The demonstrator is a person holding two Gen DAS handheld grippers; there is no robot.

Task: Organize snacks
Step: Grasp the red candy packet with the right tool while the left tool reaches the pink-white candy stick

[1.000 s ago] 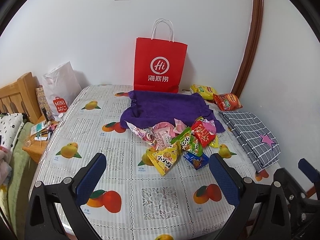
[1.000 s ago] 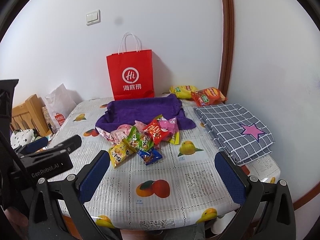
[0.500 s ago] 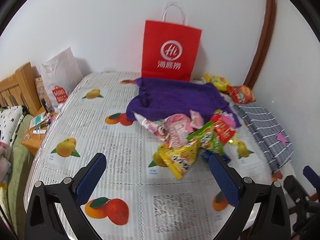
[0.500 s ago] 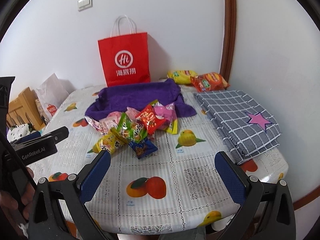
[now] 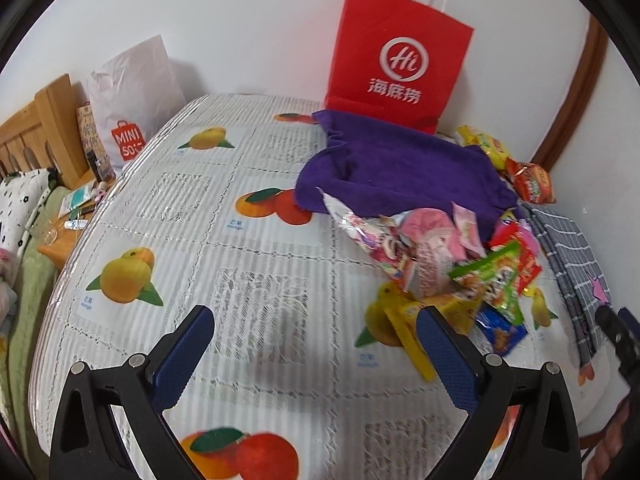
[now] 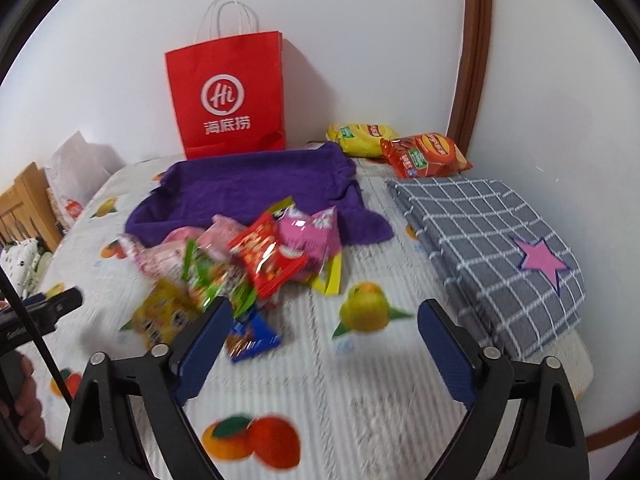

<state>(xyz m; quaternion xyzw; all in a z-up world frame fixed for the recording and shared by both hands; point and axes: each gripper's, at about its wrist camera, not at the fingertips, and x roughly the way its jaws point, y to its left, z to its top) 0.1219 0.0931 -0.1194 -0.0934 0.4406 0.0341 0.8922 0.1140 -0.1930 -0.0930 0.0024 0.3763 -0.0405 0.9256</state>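
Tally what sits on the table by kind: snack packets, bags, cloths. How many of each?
Snack packets: at least 8, namely a pile of about 6, partly overlapping, plus a yellow packet and a red packet at the wall.
Bags: 1, the red paper bag.
Cloths: 2, the purple towel and the checked cloth.
Total: about 11.

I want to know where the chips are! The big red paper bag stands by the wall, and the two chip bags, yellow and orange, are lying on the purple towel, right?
Not quite. The yellow chip bag and orange chip bag lie on the fruit-print tablecloth beside the purple towel, by the wall, not on it. The right wrist view shows this. The red paper bag does stand by the wall.
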